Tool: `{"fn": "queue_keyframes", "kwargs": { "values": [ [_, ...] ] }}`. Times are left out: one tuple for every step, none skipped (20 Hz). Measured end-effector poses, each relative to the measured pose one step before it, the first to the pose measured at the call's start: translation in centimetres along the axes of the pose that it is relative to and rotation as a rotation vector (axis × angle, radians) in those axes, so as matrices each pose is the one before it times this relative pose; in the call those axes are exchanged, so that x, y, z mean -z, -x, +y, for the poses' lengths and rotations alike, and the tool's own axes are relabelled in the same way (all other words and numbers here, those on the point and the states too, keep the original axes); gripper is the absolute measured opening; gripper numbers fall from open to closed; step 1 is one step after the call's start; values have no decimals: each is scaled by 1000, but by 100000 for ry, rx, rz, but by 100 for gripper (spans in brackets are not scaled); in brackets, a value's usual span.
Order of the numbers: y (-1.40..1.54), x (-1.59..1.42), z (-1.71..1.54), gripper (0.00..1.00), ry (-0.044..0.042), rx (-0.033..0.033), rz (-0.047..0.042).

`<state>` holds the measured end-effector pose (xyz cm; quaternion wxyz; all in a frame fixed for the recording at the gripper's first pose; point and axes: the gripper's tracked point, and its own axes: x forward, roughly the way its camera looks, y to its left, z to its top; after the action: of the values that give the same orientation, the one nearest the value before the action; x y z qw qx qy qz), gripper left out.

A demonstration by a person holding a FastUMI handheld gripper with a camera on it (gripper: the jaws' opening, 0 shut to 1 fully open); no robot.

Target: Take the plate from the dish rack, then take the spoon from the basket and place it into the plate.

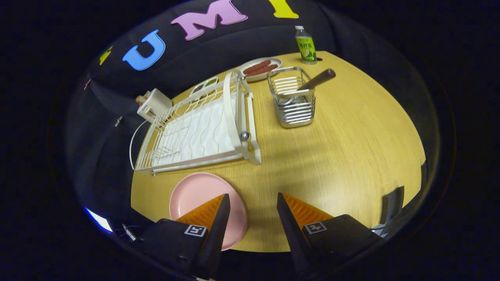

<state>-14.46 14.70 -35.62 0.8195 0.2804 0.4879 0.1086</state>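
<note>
One round wooden table [351, 148] carries everything: the white wire dish rack [195, 132], then the pink round plate [199, 195] lying flat by the left finger, then the steel slatted basket [293, 103] holding the brown-handled spoon [318, 80]. The gripper [252, 203] is spread, empty. A hasty pull on the leaning handle could tip the basket.

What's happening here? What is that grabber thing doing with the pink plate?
A person is holding a gripper over a wooden table. Its fingers are open and hold nothing. The pink plate lies flat on the table in front of the white dish rack, partly under one finger. The spoon stands in the metal basket beyond the fingers, so fetching it looks like the next job.
</note>
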Motion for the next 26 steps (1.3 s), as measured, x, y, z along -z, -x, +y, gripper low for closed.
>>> {"fn": "queue_keyframes", "kwargs": {
  "values": [
    [748, -1887, -514, 78, 1797, 1694, -7041],
    [588, -1833, -590, 80, 2556, 2382, -7124],
    [503, -1859, -823, 86, 2776, 2966, -6602],
    [253, -1775, -887, 86, 2509, 3419, -6205],
    [67, -1478, -902, 91, 2079, 3394, -4756],
    [-61, -1081, -734, 93, 1081, 2426, -3915],
    [-409, -763, -651, 94, 119, 1970, -1872],
    [-648, -395, -366, 94, -1245, 507, -453],
    [-881, -87, -463, 93, -1129, 980, 415],
    [-924, -203, -525, 94, -755, 1065, 146],
    [-971, -223, -493, 94, -647, 1443, -206],
    [-804, -117, -208, 94, -433, 315, 300],
    [-646, 50, -231, 94, -45, 3, 897],
    [-712, 26, -61, 94, 19, -460, 932],
    [-667, 131, 228, 94, -52, -1095, 741],
    [-501, -59, 222, 92, 196, -1216, 427],
    [-265, -279, 44, 87, 576, -830, -746],
    [-343, -424, 121, 84, 978, -581, -1715],
    [-98, -214, -13, 77, 1083, 169, -1242],
    [-79, 4, -16, 75, 1145, 225, -94],
    [-334, 266, -18, 75, 1048, 371, 113],
    [-219, 307, -77, 67, 1430, 923, 384],
    [-377, 200, -127, 59, 1330, 620, 139],
    [-312, 50, 130, 51, 550, -191, -380],
    [-25, 168, 94, 44, 271, -283, 262],
    [-22, 161, 279, 42, -145, -472, 170]
  ]
}}
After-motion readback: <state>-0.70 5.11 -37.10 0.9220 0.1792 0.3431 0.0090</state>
